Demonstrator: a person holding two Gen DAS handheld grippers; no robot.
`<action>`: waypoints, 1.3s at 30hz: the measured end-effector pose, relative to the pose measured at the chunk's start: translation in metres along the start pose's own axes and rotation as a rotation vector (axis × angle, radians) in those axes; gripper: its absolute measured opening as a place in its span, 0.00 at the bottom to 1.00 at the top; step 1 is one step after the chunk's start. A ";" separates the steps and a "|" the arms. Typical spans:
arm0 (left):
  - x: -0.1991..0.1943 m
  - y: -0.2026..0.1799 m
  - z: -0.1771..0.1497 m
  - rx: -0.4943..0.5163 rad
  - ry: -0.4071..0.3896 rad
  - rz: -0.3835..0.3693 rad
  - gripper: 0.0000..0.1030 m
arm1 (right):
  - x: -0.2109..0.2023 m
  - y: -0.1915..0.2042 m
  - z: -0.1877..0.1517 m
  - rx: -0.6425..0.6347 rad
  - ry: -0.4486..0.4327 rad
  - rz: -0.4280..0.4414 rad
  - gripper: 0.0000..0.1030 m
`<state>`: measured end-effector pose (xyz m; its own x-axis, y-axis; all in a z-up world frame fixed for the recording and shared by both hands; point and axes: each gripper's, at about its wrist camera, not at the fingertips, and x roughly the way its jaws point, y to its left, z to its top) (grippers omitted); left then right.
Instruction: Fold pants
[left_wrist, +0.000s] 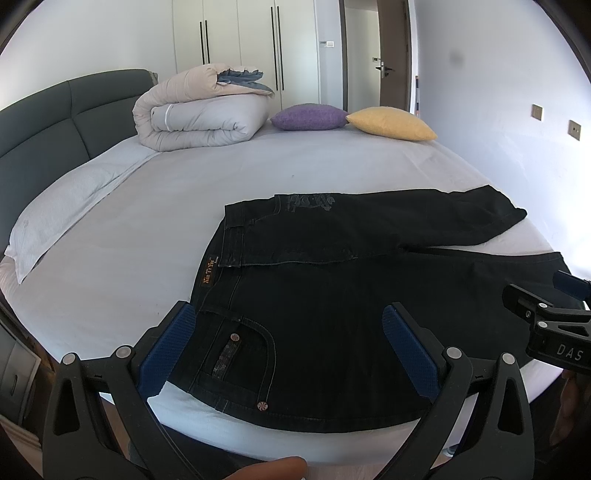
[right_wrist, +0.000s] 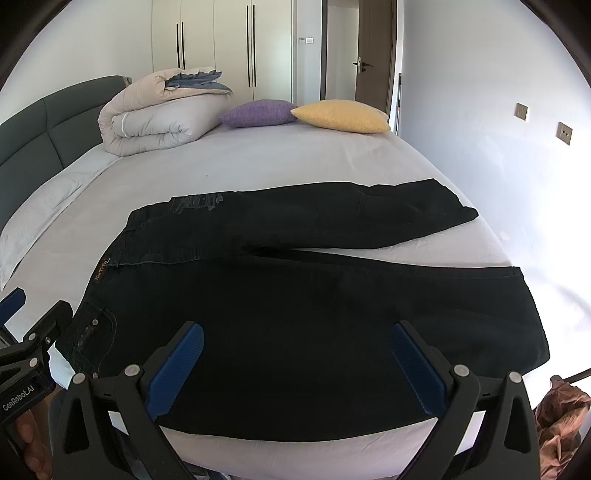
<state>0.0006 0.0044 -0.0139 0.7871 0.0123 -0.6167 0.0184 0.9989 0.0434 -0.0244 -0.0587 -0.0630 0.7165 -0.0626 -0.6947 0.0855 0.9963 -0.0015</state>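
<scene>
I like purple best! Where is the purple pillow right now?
The purple pillow sits at the far edge of the bed, between the rolled duvet on its left and the yellow pillow, touching on its right.

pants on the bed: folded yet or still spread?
Spread. The pants lie flat on the bed, both legs apart in a V, waistband at the left. Both grippers, left and right, are open above them.

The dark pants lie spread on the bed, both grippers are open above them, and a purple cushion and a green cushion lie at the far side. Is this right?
Not quite. The cushion beside the purple cushion is yellow, not green: see the yellow cushion in the right wrist view. The rest holds: the dark pants lie spread on the bed, and the left gripper and right gripper have open jaws above them.
</scene>
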 end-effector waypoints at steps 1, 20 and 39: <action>0.000 0.000 0.000 0.000 0.000 0.000 1.00 | 0.000 0.000 0.000 0.000 0.000 0.000 1.00; 0.005 0.000 -0.006 0.003 0.011 -0.001 1.00 | 0.003 0.002 -0.004 -0.001 0.005 0.000 1.00; 0.025 -0.004 -0.013 0.066 0.032 0.020 1.00 | 0.011 0.003 -0.006 -0.010 0.036 0.004 1.00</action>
<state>0.0120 0.0013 -0.0391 0.7678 0.0347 -0.6398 0.0443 0.9933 0.1070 -0.0203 -0.0565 -0.0747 0.6913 -0.0568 -0.7203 0.0761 0.9971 -0.0056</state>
